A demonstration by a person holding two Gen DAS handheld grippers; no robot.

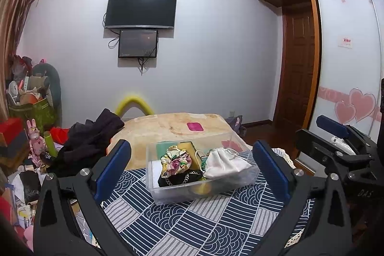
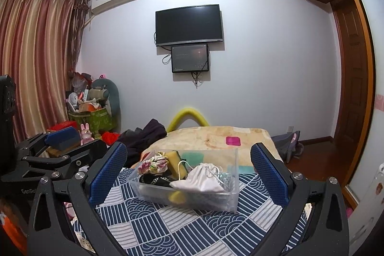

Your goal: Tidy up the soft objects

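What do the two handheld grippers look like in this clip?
Both the left gripper and the right gripper have matte black angular frames with silver bolts. Their fingers carry blue textured pads. White lettering marks the bodies. No hands or sleeves show.

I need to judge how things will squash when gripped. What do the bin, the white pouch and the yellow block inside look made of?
The bin looks like clear, glossy rigid plastic: its contents show through the walls. The white pouch seems soft matte cloth, wrinkled, with a drawstring. The yellow block is probably sponge foam, with a dark layer on one face.
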